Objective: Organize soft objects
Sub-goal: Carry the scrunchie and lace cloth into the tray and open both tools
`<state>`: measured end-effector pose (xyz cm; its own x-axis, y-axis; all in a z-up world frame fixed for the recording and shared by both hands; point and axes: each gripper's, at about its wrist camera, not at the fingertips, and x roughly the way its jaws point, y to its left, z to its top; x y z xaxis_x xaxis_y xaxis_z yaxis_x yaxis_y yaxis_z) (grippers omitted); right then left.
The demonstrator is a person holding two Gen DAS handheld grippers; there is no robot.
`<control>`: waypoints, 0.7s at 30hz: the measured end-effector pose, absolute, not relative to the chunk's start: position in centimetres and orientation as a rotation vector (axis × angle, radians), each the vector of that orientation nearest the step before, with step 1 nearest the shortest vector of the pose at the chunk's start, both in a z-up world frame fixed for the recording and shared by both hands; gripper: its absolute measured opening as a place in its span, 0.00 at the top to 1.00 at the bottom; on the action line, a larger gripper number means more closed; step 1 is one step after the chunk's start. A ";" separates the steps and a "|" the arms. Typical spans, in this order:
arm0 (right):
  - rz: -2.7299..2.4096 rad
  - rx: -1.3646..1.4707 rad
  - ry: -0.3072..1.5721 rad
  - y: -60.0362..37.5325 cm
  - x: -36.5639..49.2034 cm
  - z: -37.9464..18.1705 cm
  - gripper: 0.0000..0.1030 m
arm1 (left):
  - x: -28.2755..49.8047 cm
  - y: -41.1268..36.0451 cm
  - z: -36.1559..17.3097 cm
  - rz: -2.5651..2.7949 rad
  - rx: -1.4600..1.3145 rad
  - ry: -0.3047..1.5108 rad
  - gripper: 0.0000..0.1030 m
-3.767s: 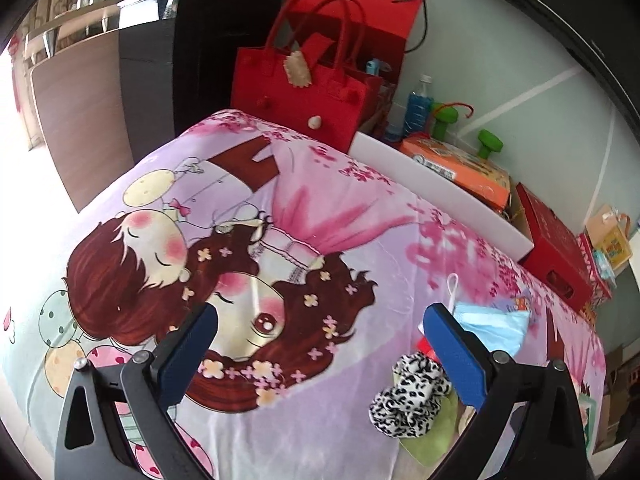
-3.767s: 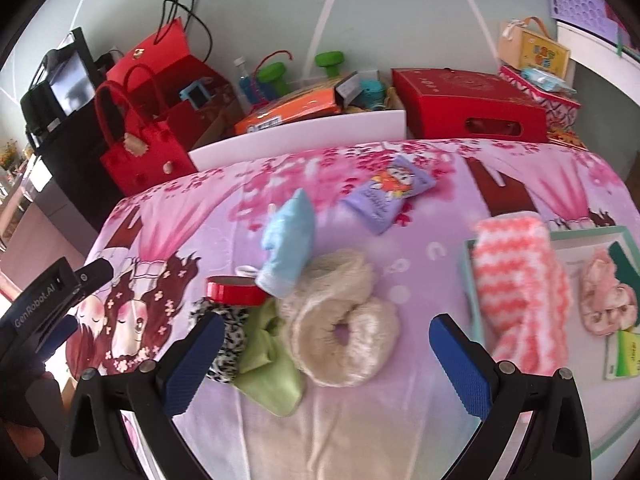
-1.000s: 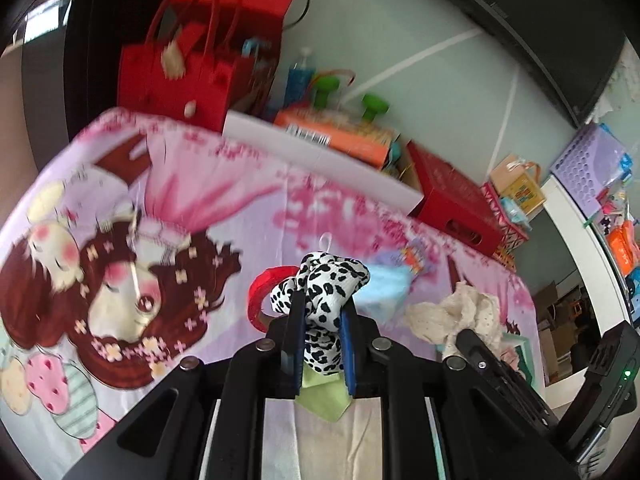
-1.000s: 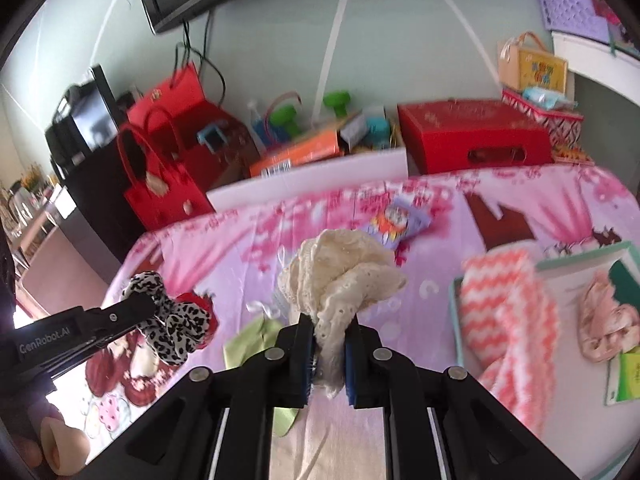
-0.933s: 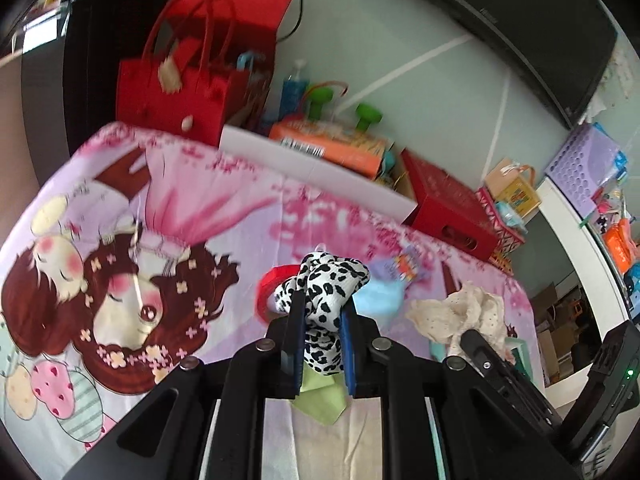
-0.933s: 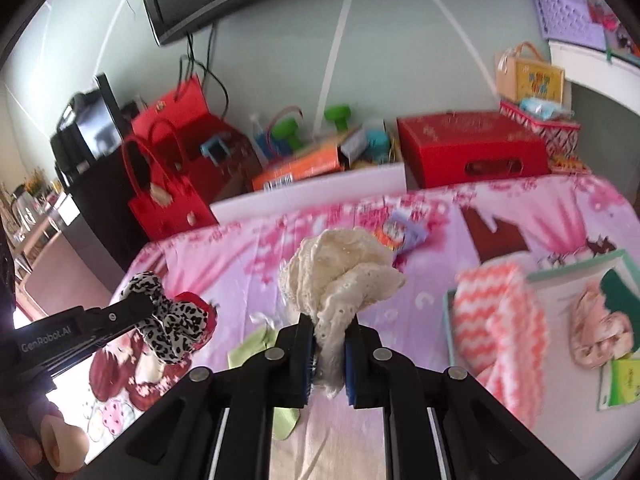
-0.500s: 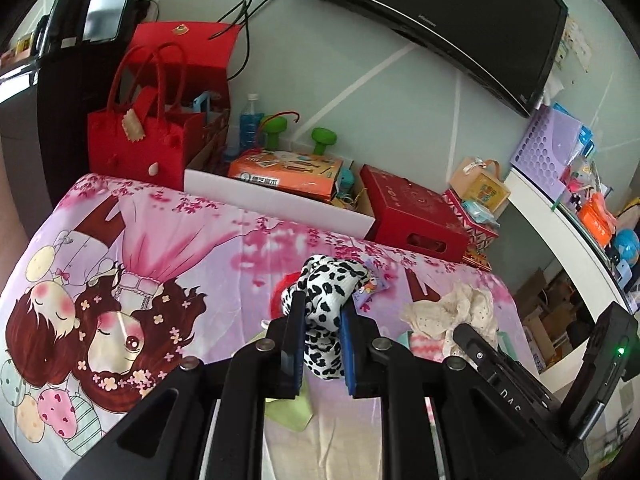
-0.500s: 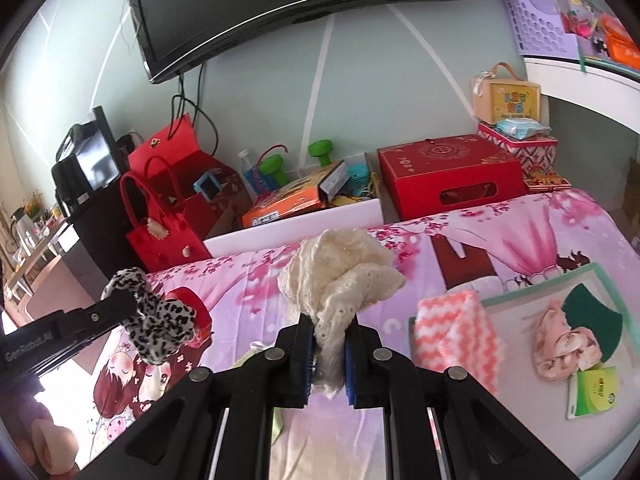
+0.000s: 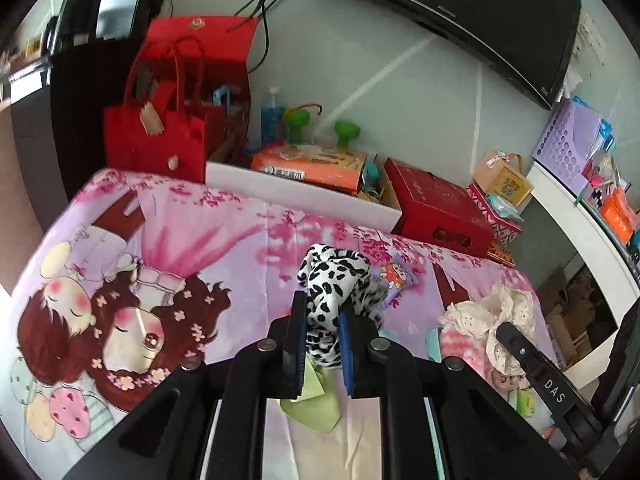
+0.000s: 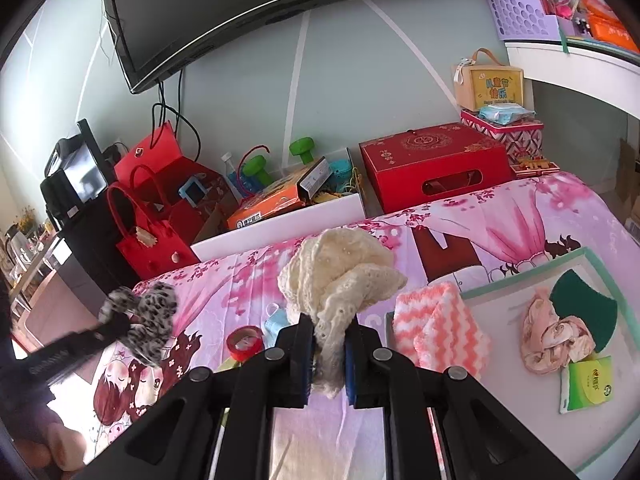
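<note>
My left gripper [image 9: 323,312] is shut on a black-and-white spotted scrunchie [image 9: 334,280] and holds it above the pink cartoon blanket [image 9: 200,248]; it also shows in the right wrist view [image 10: 148,316]. My right gripper [image 10: 329,328] is shut on a cream lace scrunchie [image 10: 336,276], also lifted; it shows in the left wrist view [image 9: 492,312]. A green-rimmed tray [image 10: 592,258] at the right holds a pink cloth [image 10: 552,336], a dark green sponge [image 10: 580,304] and a green tissue pack [image 10: 588,384]. A coral zigzag towel [image 10: 436,324] lies over the tray's left edge.
On the blanket lie a red tape roll [image 10: 245,341], a blue face mask [image 10: 276,325], a green cloth [image 9: 316,404] and a purple packet [image 9: 394,276]. Behind the bed stand red bags [image 9: 160,140], a white box [image 9: 300,192], a red box [image 10: 432,164] and a wall TV [image 10: 260,4].
Both grippers have risen and tilted up with their scrunchies still held. More of the wall, TV and tray now shows.
</note>
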<state>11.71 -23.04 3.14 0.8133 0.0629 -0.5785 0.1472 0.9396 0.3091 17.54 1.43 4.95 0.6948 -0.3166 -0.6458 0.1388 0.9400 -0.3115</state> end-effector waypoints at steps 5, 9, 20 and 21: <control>-0.049 0.351 0.617 -23.1 11.6 3.3 0.87 | 17.0 1.7 5.4 -0.274 -0.270 0.752 0.86; -0.067 0.350 0.608 -23.6 11.3 3.6 0.87 | 16.6 1.2 6.0 -0.287 -0.271 0.731 0.86; -0.323 0.315 0.552 -30.3 7.7 5.8 0.87 | 15.4 -5.0 7.2 -0.473 -0.222 0.698 0.86; -0.356 0.317 0.550 -31.3 7.2 6.0 0.87 | 15.1 -6.3 7.2 -0.501 -0.197 0.698 0.86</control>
<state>7.21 -31.31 5.97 0.7948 -0.2418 -0.5566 0.4088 0.8912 0.1966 15.09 -6.35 7.23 0.6541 -0.5027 -0.5651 0.3736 0.8644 -0.3365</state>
